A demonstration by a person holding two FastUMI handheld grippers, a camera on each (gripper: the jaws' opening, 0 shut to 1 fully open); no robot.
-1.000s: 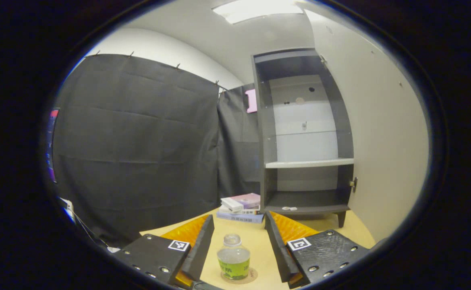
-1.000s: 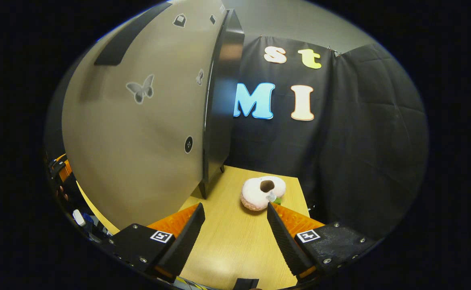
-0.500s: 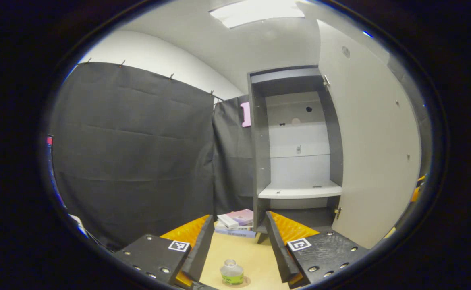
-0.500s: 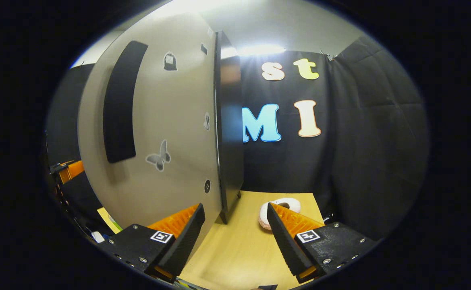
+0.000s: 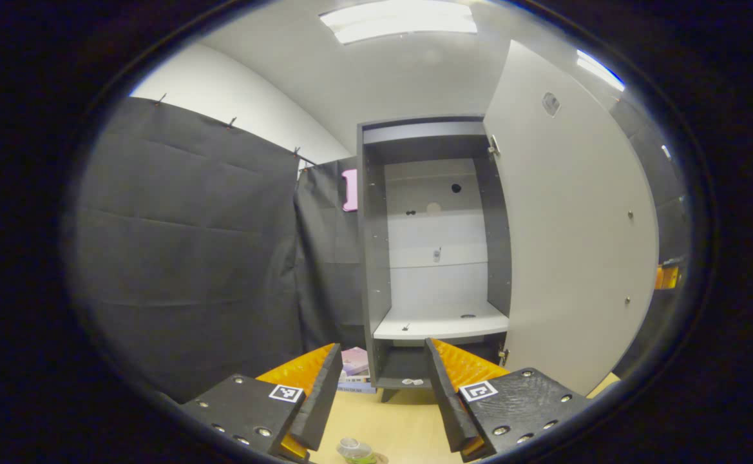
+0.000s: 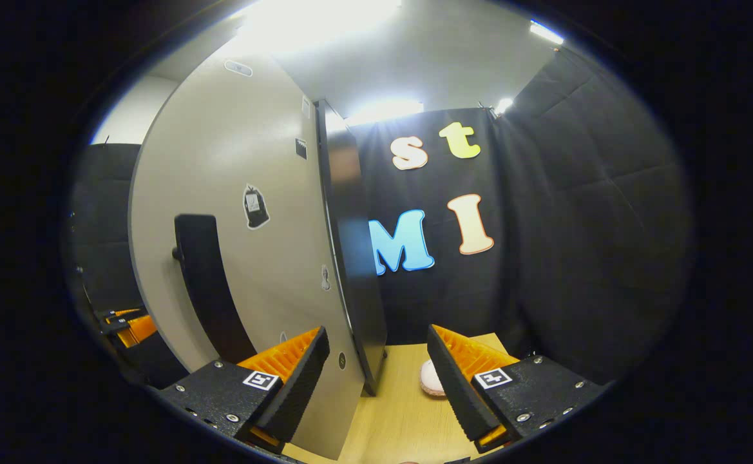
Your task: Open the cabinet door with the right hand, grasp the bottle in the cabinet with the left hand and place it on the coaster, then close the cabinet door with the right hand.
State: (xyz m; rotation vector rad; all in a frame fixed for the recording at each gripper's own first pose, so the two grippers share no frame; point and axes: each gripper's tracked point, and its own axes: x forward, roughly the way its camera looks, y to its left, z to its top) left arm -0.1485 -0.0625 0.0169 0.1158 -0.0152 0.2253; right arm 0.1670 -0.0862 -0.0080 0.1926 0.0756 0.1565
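While cabinet door (image 5: pixel 569 238) is swung wide, cabinet (image 5: pixel 437 258) shelves seen bare, bottle (image 5: pixel 355 450) set on table (image 5: pixel 395 428), left gripper (image 5: pixel 381 386) spread, right gripper (image 6: pixel 376 377) spread.

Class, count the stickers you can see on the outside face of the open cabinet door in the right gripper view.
3, possibly more. On the cabinet door: a dark sticker beside the handle, a small dark sticker higher near the hinge edge, a pale sticker lower down. The right gripper may hide others.

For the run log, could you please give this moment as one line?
left gripper: open, empty | right gripper: open, empty | bottle: on table | cabinet door: open | next: close door
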